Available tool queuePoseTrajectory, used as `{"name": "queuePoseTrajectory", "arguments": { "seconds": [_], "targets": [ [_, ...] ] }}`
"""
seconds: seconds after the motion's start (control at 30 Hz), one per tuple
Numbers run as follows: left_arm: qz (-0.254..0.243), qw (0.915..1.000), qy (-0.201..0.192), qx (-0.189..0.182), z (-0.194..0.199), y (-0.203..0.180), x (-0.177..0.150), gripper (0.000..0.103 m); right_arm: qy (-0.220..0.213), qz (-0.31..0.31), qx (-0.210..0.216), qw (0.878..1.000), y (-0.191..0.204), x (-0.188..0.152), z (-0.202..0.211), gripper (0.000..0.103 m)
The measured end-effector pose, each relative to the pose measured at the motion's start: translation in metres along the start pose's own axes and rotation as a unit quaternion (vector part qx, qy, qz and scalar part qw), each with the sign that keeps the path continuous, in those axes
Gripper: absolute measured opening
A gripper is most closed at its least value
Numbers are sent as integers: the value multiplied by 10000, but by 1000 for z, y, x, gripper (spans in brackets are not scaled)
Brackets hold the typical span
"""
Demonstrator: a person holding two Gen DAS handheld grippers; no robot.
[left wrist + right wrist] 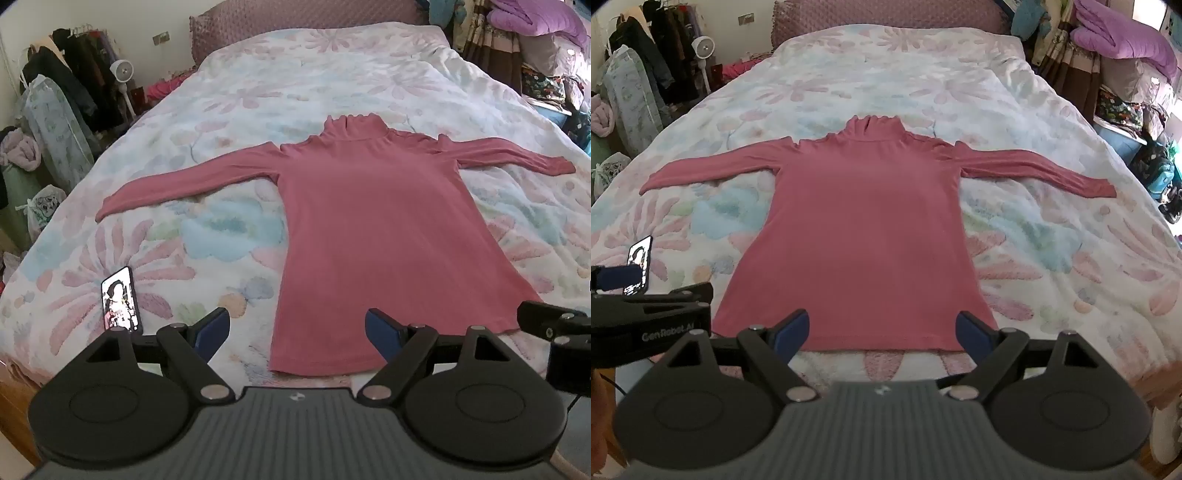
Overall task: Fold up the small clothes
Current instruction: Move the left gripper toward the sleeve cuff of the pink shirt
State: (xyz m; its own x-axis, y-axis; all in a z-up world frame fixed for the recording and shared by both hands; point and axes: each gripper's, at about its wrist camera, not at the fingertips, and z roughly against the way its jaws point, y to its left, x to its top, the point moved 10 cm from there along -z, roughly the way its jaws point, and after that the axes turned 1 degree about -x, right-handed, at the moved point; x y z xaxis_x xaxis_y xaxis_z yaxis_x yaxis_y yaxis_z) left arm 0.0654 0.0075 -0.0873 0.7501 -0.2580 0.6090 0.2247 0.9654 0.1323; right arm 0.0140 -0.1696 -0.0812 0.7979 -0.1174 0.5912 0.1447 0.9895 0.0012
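A pink long-sleeved turtleneck top (373, 229) (860, 229) lies flat on the bed, collar away from me, both sleeves spread out sideways, hem toward me. My left gripper (297, 332) hovers open above the hem's left corner, nothing between its blue pads. My right gripper (882, 330) stands open over the middle of the hem, apart from the cloth. In the left wrist view the right gripper shows as a black part at the right edge (554, 325); in the right wrist view the left one sits at the left edge (646, 314).
The bed carries a floral quilt (258, 92) (1052, 240). A phone (122, 299) (641, 264) with a lit screen lies on the quilt left of the hem. A clothes rack and fan (120, 72) stand on the left, piled bedding (1123, 40) on the right.
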Motion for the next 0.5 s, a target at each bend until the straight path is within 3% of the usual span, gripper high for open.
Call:
{"name": "queuePoseTrajectory", "arguments": {
  "seconds": [0.4, 0.5],
  "targets": [
    [118, 9996, 188, -158, -29, 3, 9, 96, 302, -69, 36, 9995, 1, 9, -23, 83],
    [268, 9993, 164, -213, -42, 13, 19, 94, 182, -71, -38, 9998, -11, 20, -39, 83]
  ]
}}
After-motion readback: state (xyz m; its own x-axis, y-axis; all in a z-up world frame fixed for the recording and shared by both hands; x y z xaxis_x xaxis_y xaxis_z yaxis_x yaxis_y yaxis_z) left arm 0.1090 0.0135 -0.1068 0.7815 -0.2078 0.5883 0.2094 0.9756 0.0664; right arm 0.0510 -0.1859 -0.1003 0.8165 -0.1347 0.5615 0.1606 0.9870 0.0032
